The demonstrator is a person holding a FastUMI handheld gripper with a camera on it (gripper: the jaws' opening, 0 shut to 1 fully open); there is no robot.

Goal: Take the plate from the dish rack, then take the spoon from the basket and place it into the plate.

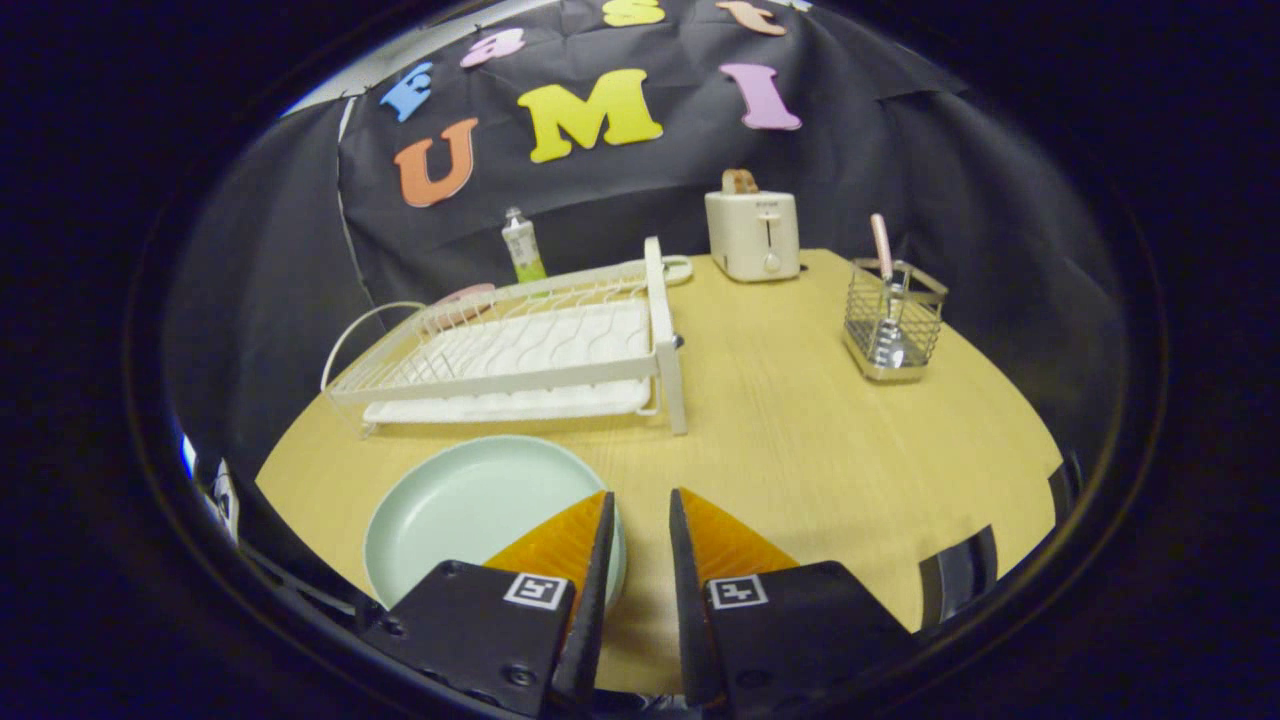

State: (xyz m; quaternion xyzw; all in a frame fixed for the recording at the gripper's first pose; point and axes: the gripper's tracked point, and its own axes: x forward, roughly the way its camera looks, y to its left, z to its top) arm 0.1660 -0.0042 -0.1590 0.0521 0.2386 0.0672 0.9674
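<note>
A pale green plate [465, 510] lies flat on the wooden table [800, 450], just in front of the white dish rack [520, 350]. My gripper [640, 495] hovers low over the table at the plate's right rim. Its left finger [570, 545] overlaps that rim, and its right finger [725, 545] is over bare wood. The fingers stand a little apart, open, with nothing between them. Far ahead to the right stands a wire basket [893, 325]. A spoon [882, 250] stands upright in it, pink handle up.
A cream toaster [752, 235] with a slice of bread in it stands at the back of the table. A small green-and-white tube [523, 245] stands behind the rack. Bare wood lies between the plate and the basket.
</note>
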